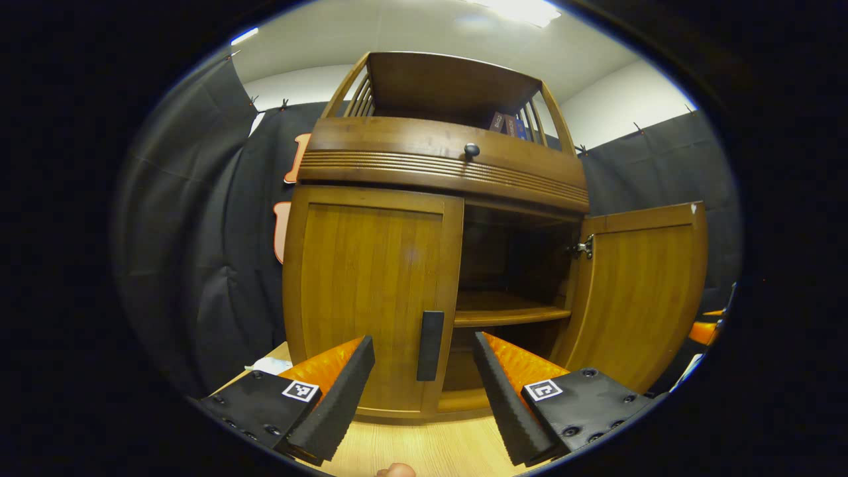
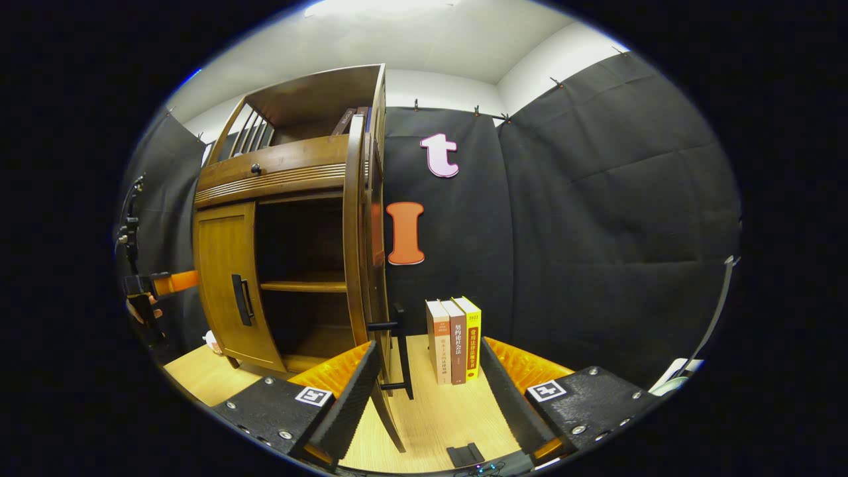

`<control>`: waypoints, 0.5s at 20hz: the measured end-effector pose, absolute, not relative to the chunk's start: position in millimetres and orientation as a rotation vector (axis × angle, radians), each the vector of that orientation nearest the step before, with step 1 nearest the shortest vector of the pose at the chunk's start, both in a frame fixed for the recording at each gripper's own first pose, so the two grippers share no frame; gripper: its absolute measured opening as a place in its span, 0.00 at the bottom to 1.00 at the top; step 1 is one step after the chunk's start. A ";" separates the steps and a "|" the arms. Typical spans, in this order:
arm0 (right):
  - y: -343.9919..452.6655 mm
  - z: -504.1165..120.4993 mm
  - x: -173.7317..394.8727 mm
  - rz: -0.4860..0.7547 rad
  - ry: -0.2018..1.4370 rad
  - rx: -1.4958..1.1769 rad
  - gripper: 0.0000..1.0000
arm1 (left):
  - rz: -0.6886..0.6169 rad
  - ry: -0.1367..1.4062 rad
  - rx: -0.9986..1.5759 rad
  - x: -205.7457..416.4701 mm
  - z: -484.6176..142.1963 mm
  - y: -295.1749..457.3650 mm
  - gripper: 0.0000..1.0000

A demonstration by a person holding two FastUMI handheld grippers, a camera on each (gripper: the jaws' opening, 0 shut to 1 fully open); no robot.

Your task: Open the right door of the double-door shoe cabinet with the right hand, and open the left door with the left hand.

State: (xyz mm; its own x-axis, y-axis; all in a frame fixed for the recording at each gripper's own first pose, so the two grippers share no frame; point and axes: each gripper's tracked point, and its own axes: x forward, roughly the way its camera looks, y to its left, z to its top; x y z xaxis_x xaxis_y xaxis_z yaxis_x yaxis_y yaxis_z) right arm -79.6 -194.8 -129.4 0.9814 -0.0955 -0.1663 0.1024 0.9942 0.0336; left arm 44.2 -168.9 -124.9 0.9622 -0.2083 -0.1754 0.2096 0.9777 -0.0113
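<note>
In the left gripper view, the wooden shoe cabinet point(image 1: 437, 165) has its left door point(image 1: 371, 291) closed, a black vertical handle point(image 1: 430, 344) at its inner edge. The right door point(image 1: 642, 291) is swung wide open, baring a shelf point(image 1: 510, 308). My left gripper point(image 1: 424, 391) is open just short of that handle, which lines up between its fingers. In the right gripper view, the open right door point(image 2: 361, 252) is edge-on, its black handle point(image 2: 401, 351) sticking out. My right gripper point(image 2: 427, 391) is open, the handle just ahead between the fingers, nearer the left one. The left gripper point(image 2: 156, 285) is at the far left, before the closed left door point(image 2: 228, 285).
Three upright books point(image 2: 454, 338) stand on the light wooden table point(image 2: 437, 417) right of the open door, by the black cloth wall. A small black object point(image 2: 467, 454) lies at the table's near edge. A drawer with a round knob point(image 1: 471, 150) sits above the doors.
</note>
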 end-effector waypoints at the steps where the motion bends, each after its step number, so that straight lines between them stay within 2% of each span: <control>1: -197.6 -125.5 -81.4 -0.116 0.155 0.040 0.92 | -0.210 0.181 0.013 54.7 -135.2 -168.9 0.96; 5: -204.7 -110.3 -85.3 -0.155 0.124 0.053 0.92 | -0.214 0.194 0.043 90.9 -168.4 -181.3 0.94; 10: -205.9 -111.7 -88.9 -0.165 0.126 0.068 0.92 | -0.222 0.230 0.042 123.3 -209.1 -190.5 0.95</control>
